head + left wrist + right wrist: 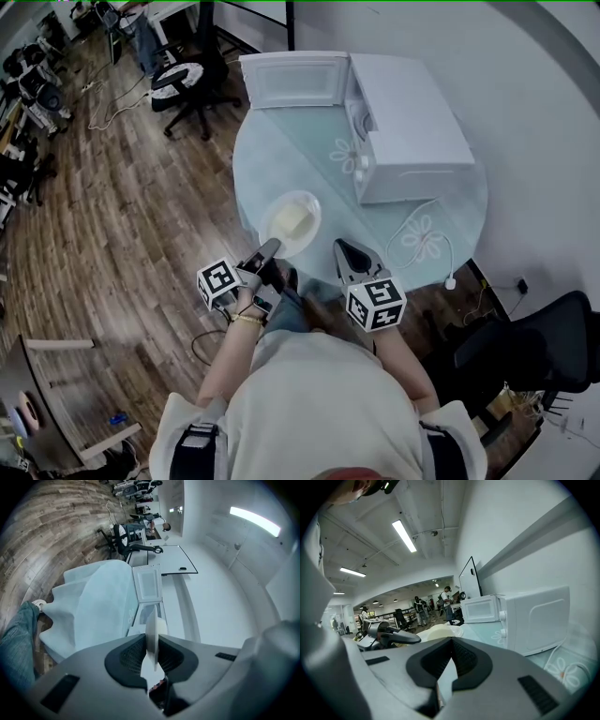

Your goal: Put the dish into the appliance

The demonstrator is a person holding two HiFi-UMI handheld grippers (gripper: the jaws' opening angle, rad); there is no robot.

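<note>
A white dish (pixel 292 221) with a pale yellow food piece on it sits at the near side of the round table (pixel 281 150). My left gripper (pixel 272 247) is shut on its near rim. In the left gripper view the dish (pixel 152 634) stands edge-on, pinched between the pads of that gripper (pixel 152 651). The white appliance (pixel 412 131) stands at the far side with its door (pixel 295 80) swung open to the left. My right gripper (pixel 343 247) hovers to the right of the dish, shut and empty; from it I see the dish (pixel 440 632) and appliance (pixel 534 616).
A white power cable (pixel 427 239) loops on the table right of my right gripper. A black office chair (pixel 192 80) stands on the wooden floor beyond the table's left side. Another dark chair (pixel 534 352) is at the lower right by the wall.
</note>
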